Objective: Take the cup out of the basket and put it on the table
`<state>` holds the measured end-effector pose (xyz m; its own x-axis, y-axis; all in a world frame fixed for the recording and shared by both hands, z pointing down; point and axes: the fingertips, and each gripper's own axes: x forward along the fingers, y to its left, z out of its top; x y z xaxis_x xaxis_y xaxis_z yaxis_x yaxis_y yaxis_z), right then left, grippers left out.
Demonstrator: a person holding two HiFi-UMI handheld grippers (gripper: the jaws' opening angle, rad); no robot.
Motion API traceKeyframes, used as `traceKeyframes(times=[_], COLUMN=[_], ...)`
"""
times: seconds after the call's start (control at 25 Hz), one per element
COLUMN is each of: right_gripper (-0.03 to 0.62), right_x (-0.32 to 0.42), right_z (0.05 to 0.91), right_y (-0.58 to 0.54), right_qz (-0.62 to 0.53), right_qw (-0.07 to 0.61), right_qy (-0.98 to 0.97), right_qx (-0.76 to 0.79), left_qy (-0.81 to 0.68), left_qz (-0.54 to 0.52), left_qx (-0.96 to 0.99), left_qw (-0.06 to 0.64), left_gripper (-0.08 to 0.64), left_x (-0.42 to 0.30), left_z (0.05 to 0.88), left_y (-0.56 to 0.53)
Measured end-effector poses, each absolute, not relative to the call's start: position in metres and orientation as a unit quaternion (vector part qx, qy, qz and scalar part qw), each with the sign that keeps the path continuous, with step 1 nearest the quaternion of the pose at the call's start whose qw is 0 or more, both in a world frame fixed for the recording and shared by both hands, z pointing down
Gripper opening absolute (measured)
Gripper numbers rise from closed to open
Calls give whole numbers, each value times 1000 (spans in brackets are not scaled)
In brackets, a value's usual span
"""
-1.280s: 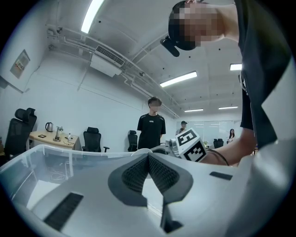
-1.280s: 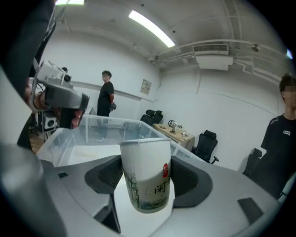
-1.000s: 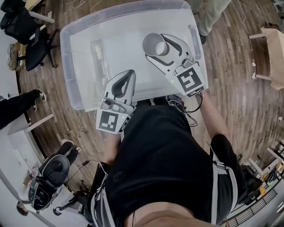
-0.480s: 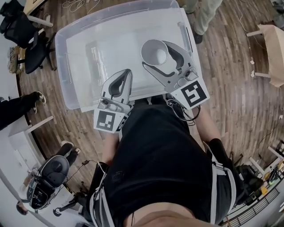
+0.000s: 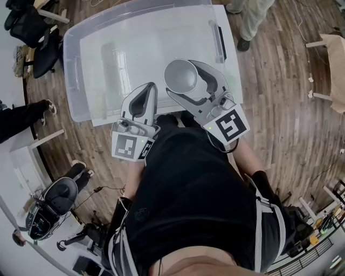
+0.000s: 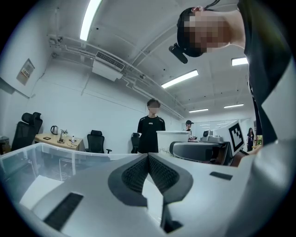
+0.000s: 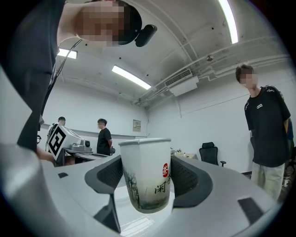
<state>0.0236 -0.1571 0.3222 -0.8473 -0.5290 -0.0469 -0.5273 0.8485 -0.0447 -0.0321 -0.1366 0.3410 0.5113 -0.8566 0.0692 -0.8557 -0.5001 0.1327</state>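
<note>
A white paper cup [image 7: 145, 173] with a grey print and a red seal stands upright between the pads of my right gripper [image 7: 147, 178], which is shut on it. From above, the cup [image 5: 182, 75] shows its open mouth, held high over the near right part of the clear plastic basket [image 5: 86, 64]. My right gripper [image 5: 190, 81] points up and away from me. My left gripper [image 5: 146, 97] hangs over the basket's near edge with its jaws shut and nothing between them. Its own view shows the pads of my left gripper [image 6: 148, 172] pressed together.
The basket sits on a white table [image 5: 229, 54] over a wooden floor [image 5: 280, 108]. Office chairs [image 5: 38, 48] stand to the left. A standing person [image 6: 150, 132] is beyond the basket, with others further back. Another person's legs [image 5: 253, 16] are at the table's far right.
My right gripper has lifted the cup up and toward me, out of the basket's far right part. The left gripper has stayed near the basket's front edge, shut.
</note>
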Motion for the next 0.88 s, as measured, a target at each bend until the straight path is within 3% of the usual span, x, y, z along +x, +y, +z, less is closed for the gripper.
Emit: traceKeyframes(times=[0.48, 0.88], right_gripper=[319, 318], right_x=[13, -23], right_z=[323, 319], right_y=[-107, -3], right_qz=[-18, -1], right_qw=[39, 33], right_qy=[961, 960], right_qx=[-272, -279], left_qy=[-490, -476], left_qz=[-9, -16], left_qx=[869, 877], left_qw=[70, 63], left_gripper=[18, 18], left_x=[-38, -73], left_z=[335, 336], left_y=[-82, 24])
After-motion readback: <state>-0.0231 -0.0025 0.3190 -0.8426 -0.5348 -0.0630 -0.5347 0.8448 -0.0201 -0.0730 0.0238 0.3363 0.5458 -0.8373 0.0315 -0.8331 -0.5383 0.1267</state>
